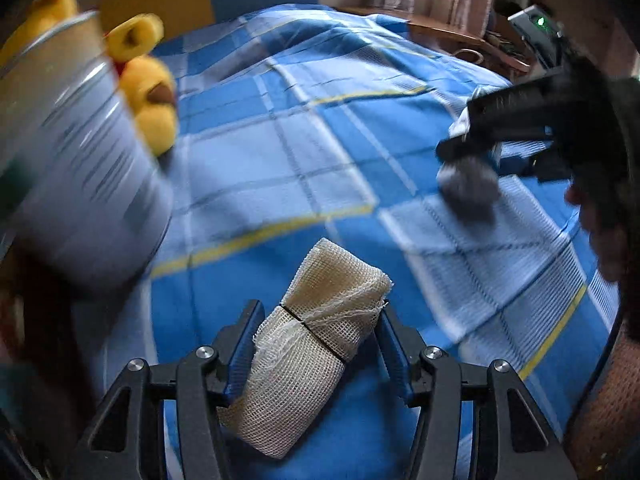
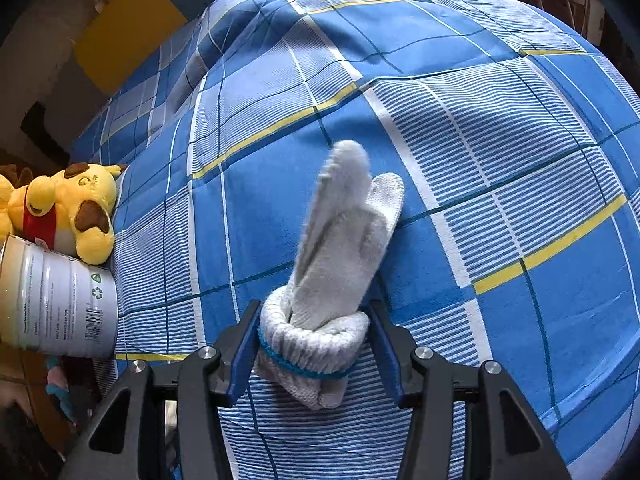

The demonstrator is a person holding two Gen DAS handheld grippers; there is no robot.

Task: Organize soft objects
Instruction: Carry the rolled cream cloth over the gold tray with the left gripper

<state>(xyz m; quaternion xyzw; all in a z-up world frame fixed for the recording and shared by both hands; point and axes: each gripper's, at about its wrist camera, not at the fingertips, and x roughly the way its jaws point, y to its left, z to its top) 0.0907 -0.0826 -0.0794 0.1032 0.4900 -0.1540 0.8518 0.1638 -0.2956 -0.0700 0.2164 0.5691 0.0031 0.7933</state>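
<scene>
In the left wrist view, my left gripper (image 1: 320, 322) is shut on a cream mesh cloth roll (image 1: 316, 344) bound by a thin black band, and both pads press its sides above the blue plaid bedspread (image 1: 304, 152). My right gripper (image 2: 314, 320) is shut on the rolled cuff of a grey knit glove (image 2: 340, 240) with blue trim, whose fingers point away toward the bedspread (image 2: 500, 152). From the left wrist camera the right gripper (image 1: 468, 156) shows at the right with the grey glove (image 1: 470, 194) hanging below it, close over the bed.
A pale metal tin (image 1: 80, 148) stands at the bed's left side, also visible as the tin (image 2: 60, 304) in the right wrist view. A yellow plush bear (image 2: 68, 208) lies behind it. A wooden desk (image 1: 440, 30) stands beyond the bed. A person's hand (image 1: 600, 224) holds the right gripper.
</scene>
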